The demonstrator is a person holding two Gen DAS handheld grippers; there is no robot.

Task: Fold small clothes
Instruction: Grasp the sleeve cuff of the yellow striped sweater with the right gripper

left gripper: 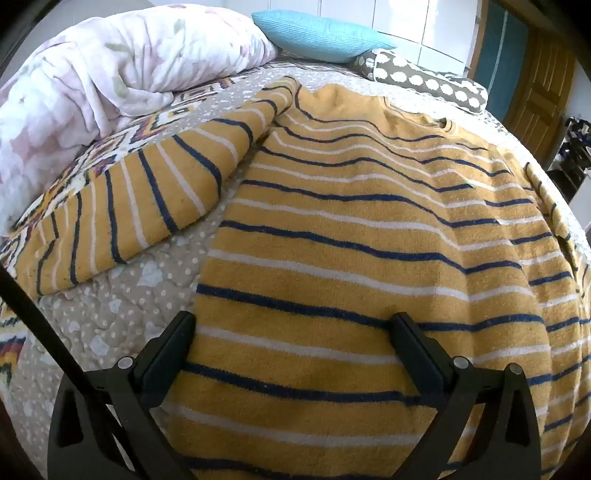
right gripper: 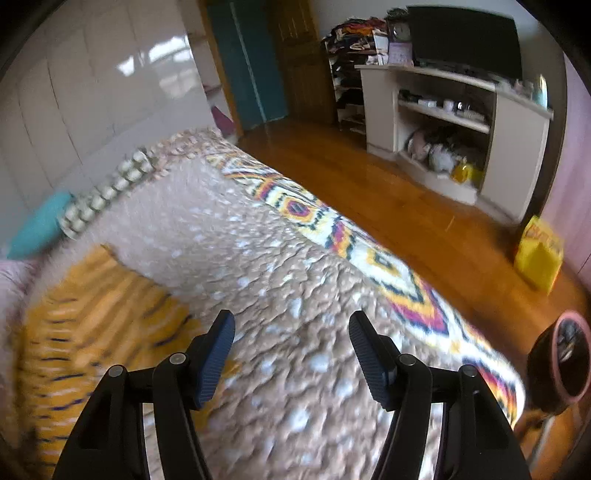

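Note:
A yellow sweater (left gripper: 351,229) with navy and white stripes lies flat on the bed, hem toward me, one sleeve (left gripper: 140,192) spread out to the left. My left gripper (left gripper: 291,325) is open, its fingers low over the sweater's hem with the fabric between them, not clamped. In the right wrist view the sweater (right gripper: 96,321) shows blurred at lower left. My right gripper (right gripper: 291,336) is open and empty above the bedspread (right gripper: 280,280), to the right of the sweater.
A floral duvet (left gripper: 92,74), a blue pillow (left gripper: 321,33) and a grey spotted bolster (left gripper: 428,79) lie at the bed's far side. The bed edge (right gripper: 369,251) drops to a wooden floor (right gripper: 406,184) with a white shelf unit (right gripper: 461,129) and a yellow box (right gripper: 539,254).

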